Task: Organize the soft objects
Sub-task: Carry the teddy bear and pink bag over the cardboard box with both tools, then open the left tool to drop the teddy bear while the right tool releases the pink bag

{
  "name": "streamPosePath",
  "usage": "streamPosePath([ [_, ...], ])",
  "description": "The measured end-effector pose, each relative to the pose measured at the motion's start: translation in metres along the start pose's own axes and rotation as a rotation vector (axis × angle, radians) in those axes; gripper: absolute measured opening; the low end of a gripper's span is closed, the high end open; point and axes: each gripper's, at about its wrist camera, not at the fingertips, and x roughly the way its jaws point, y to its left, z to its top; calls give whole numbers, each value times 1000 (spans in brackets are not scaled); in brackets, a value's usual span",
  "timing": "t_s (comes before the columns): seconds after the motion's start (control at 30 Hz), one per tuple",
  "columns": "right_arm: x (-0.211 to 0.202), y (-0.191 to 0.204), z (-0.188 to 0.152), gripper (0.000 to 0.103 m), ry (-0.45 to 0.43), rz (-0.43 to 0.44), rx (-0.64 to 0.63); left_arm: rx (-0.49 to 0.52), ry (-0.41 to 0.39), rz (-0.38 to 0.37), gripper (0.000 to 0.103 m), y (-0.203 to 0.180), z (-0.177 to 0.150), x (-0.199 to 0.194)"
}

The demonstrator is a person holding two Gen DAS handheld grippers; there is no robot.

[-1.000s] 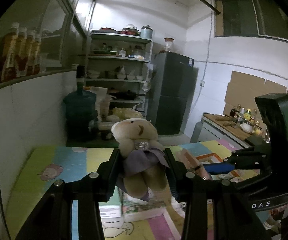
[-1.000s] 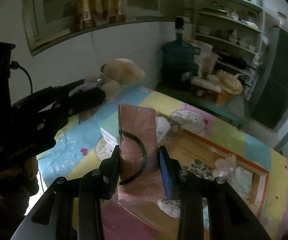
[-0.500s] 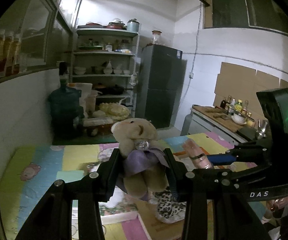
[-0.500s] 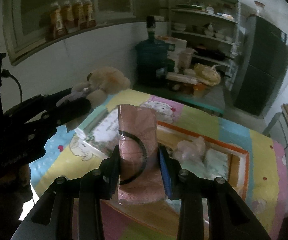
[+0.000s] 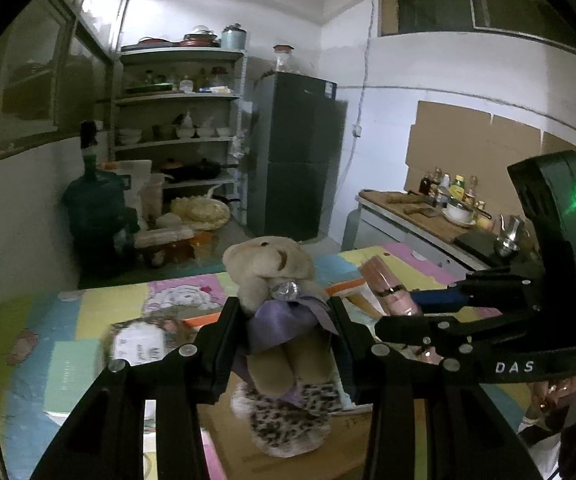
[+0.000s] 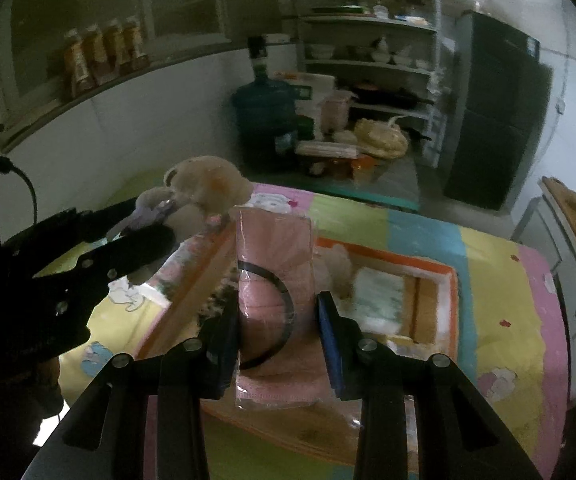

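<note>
The teddy bear (image 5: 275, 280) with a purple dress is held upright in the air between the two fingers of the left gripper (image 5: 283, 320), which press on its body from both sides; its head stands above the fingertips and its legs hang down between them. Under its feet lies a leopard-print plush item (image 5: 288, 420) inside the cardboard box (image 6: 444, 280) with the orange rim, which stands on the colourful cartoon table cover (image 6: 500, 320). The right gripper (image 6: 277, 312) is closed on a pink packet (image 6: 273, 280) wrapped in clear plastic with a black ring around it; the packet stands upright between the fingers, above the near part of the box. In the right wrist view the left gripper comes in from the left side, and the bear is above the left rim of the box. Inside the box, on the far right part, there is a pale flat packet (image 6: 380, 296) and beside it a light fluffy thing that is too blurred to name. A book with a printed cover (image 5: 139, 340) lies on the table to the left of the box. Behind the table are a blue water bottle (image 6: 265, 120), a shelf with dishes (image 5: 179, 120) and a dark fridge (image 5: 300, 152).
</note>
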Motion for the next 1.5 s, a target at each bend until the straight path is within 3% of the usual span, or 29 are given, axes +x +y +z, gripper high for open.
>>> streamPosePath([
  [0.5, 0, -69, -22, 37, 2, -56, 89, 58, 66, -48, 43, -51, -5, 45],
  [0.8, 21, -101, -33, 37, 48, -80, 123, 87, 122, -61, 43, -72, -12, 74],
  [1.5, 56, -126, -41, 38, 108, -73, 144, 127, 218, -65, 43, -91, -29, 119],
])
